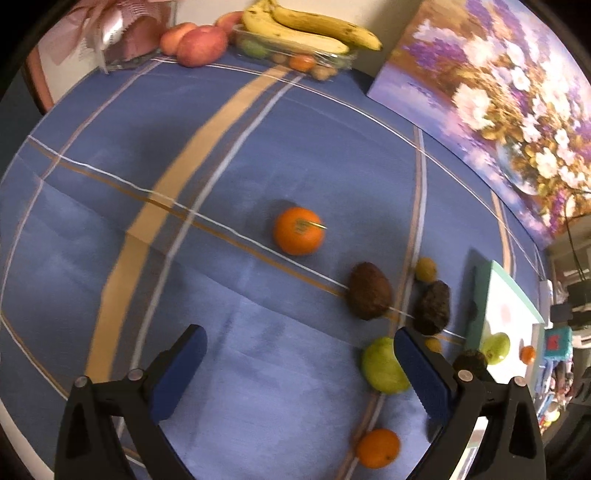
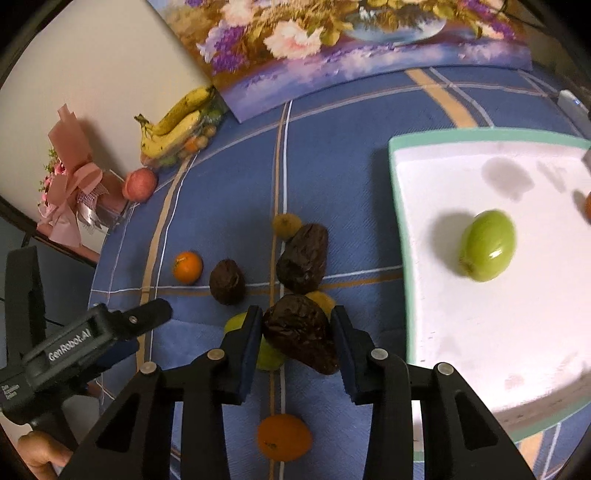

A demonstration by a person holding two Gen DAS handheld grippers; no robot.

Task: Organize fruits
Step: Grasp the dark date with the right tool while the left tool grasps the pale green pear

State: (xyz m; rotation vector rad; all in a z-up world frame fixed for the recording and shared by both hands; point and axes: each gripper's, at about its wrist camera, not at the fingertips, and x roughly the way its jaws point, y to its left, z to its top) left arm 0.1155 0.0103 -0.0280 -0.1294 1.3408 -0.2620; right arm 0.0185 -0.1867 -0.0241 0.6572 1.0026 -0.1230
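Between the right gripper (image 2: pixel 297 328) fingers sat a wrinkled avocado (image 2: pixel 301 338), apparently gripped.
Left gripper (image 1: pixel 299 373) gaped empty; the avocado might slip, or nudge the green fruit (image 2: pixel 267 352) at nine o'clock.

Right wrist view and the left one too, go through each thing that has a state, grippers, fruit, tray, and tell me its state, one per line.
Right gripper: shut on wrinkled avocado.
Left gripper: open, holding nothing.
Green apple: lying on tray.
White tray: flat on tablecloth, holding the apple.
Stickered orange: loose on tablecloth.
Bananas: resting atop clear container.
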